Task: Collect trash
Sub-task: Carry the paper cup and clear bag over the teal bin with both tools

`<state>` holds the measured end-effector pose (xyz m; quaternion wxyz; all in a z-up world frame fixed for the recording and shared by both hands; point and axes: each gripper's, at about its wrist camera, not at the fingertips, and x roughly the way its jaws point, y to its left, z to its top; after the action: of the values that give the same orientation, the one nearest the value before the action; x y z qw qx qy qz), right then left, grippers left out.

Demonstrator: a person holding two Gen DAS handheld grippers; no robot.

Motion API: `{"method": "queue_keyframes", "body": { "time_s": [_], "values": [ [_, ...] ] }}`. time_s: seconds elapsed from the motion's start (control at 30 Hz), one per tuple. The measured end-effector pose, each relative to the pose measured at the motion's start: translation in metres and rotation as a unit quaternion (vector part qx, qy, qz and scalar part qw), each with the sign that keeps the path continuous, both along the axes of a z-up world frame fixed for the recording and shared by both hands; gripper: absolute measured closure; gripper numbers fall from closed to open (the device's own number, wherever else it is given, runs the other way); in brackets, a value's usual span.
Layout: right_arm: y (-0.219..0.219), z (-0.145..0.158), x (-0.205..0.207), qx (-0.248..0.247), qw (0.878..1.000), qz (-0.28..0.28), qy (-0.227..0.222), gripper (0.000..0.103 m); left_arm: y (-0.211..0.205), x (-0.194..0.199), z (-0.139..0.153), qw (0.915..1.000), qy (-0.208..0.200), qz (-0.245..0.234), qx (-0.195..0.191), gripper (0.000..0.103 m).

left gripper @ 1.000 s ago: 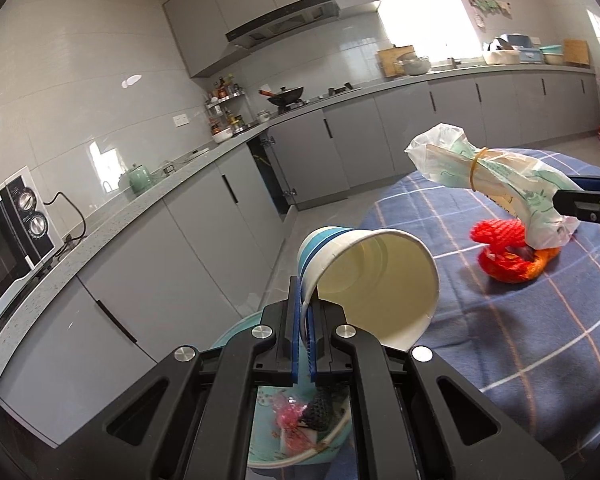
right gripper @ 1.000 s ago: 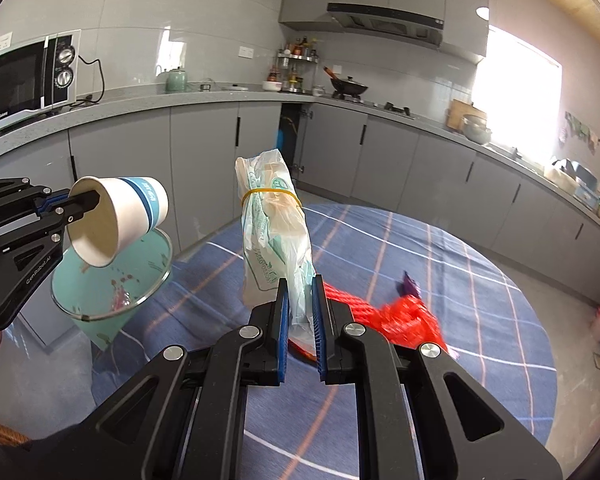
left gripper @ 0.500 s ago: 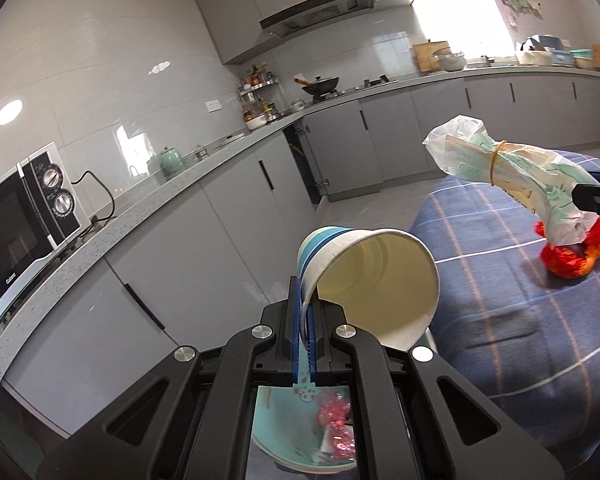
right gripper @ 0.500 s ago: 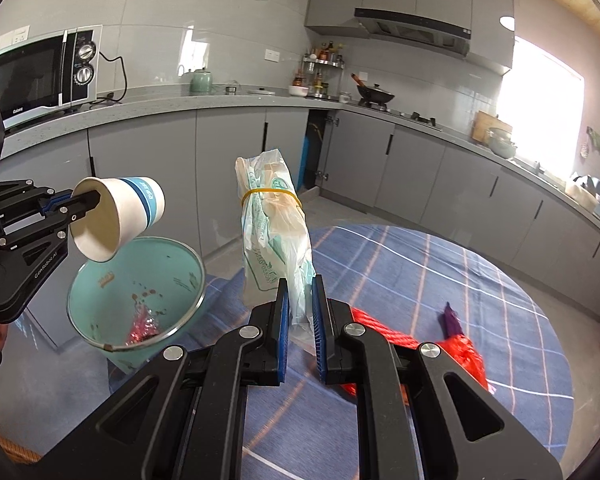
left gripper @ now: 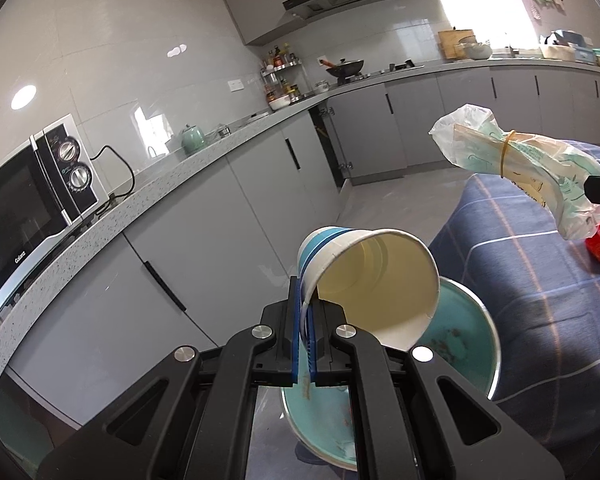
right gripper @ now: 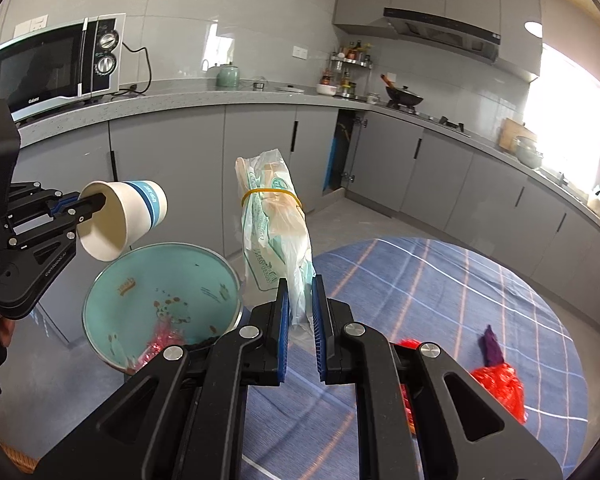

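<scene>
On my left wrist camera, the left gripper (left gripper: 307, 336) is clamped on the rim wall of a paper cup (left gripper: 370, 280), which lies on its side with the mouth facing me. A second ago this cup hung over the edge of the blue checked tablecloth (left gripper: 540, 320); now the teal trash bin (left gripper: 464, 332) sits directly beneath and behind it, beside the table. The banded plastic bag (left gripper: 520, 160) juts in from the right, also closer to the bin than before.

On my right wrist camera, the right gripper (right gripper: 299, 322) is pinching the lower end of that bag (right gripper: 274, 224), standing upright. The bin (right gripper: 160, 300) has swung nearer, now just left of the bag, pink scraps already inside. The cup (right gripper: 124, 216) hovers over its far rim. Red netting (right gripper: 500, 388) and a purple scrap (right gripper: 490, 346) remain on the cloth.

I judge both loads nearly placed for dropping.
</scene>
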<state>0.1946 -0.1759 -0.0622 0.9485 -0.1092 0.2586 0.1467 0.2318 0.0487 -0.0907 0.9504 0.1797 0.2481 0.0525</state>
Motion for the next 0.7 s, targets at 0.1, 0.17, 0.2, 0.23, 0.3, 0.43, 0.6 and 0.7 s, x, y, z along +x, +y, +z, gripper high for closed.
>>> {"method": "queue_keyframes", "body": {
  "time_s": [0.1,0.17,0.2,0.23,0.3,0.43,0.6,0.7],
  "values": [
    [0.009,-0.001,0.005,0.000,1.000,0.007,0.004,0.091,0.005,0.004,-0.002,1.0000,0.002,0.006,0.000,0.099],
    [0.014,-0.002,0.008,0.001,1.000,0.010,0.007,0.091,0.008,0.006,-0.004,1.0000,0.004,0.009,-0.001,0.099],
    [0.017,-0.003,0.010,0.000,1.000,0.013,0.008,0.091,0.010,0.007,-0.004,0.9999,0.005,0.011,-0.001,0.099],
    [0.020,-0.003,0.012,0.000,1.000,0.014,0.009,0.091,0.012,0.008,-0.005,0.9999,0.006,0.012,-0.002,0.099],
    [0.024,-0.005,0.015,0.001,1.000,0.019,0.012,0.091,0.014,0.009,-0.006,0.9999,0.007,0.013,-0.002,0.099],
    [0.032,-0.007,0.022,0.002,1.000,0.026,0.016,0.091,0.017,0.010,-0.006,0.9998,0.009,0.016,-0.002,0.099],
    [0.042,-0.009,0.026,0.002,0.999,0.035,0.018,0.091,0.022,0.010,-0.007,0.9997,0.010,0.021,-0.002,0.099],
    [0.046,-0.010,0.028,0.002,0.999,0.038,0.019,0.091,0.023,0.010,-0.010,0.9997,0.011,0.022,-0.003,0.099]
  ]
}}
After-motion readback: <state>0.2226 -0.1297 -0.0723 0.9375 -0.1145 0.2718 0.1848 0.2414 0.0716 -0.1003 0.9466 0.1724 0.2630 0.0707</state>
